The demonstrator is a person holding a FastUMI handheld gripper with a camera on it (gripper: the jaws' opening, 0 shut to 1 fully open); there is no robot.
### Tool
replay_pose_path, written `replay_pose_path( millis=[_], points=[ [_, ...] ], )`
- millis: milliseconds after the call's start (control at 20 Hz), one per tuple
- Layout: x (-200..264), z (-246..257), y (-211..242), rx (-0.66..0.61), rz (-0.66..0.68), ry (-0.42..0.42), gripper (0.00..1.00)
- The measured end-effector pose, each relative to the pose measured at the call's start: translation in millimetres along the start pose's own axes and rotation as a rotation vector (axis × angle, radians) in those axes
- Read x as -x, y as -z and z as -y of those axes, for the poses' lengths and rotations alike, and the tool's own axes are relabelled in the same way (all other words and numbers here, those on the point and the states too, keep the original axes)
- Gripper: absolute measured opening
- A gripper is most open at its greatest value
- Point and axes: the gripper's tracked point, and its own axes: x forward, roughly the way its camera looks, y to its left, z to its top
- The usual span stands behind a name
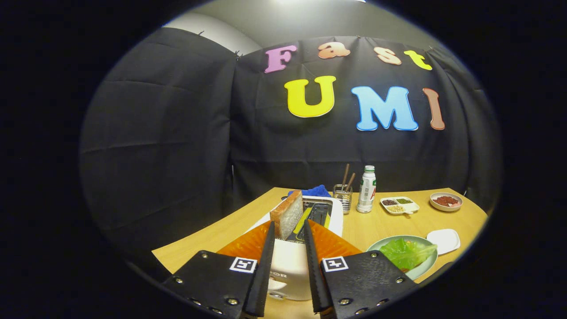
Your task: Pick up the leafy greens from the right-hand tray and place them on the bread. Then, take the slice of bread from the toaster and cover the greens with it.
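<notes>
I see a wooden desk (212, 239) against black cloth. My claw (288, 230) is spread, straddling the white toaster (290, 266); its porous bread slice (288, 215) stands tilted just ahead. Leafy greens (405, 252) lie on a plate (423, 266) rightward.

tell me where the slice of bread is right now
In the gripper view the slice of bread stands tilted in the toaster, just ahead of the open gripper, with the plate of leafy greens off to its right.

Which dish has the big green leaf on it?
The round greenish plate nearest the tool holds the leaf. The open tool's fingers flank the toaster.
</notes>
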Motion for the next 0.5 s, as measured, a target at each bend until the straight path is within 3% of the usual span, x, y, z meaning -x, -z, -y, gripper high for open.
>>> replay_pose_path(
  millis=[200, 500],
  points=[
    [-18.3, -8.7, 5.8, 0.029, -0.024, 0.074, 0.4],
    [-41.7, -17.8, 5.0, -0.029, -0.051, 0.09, 0.4]
  ],
)
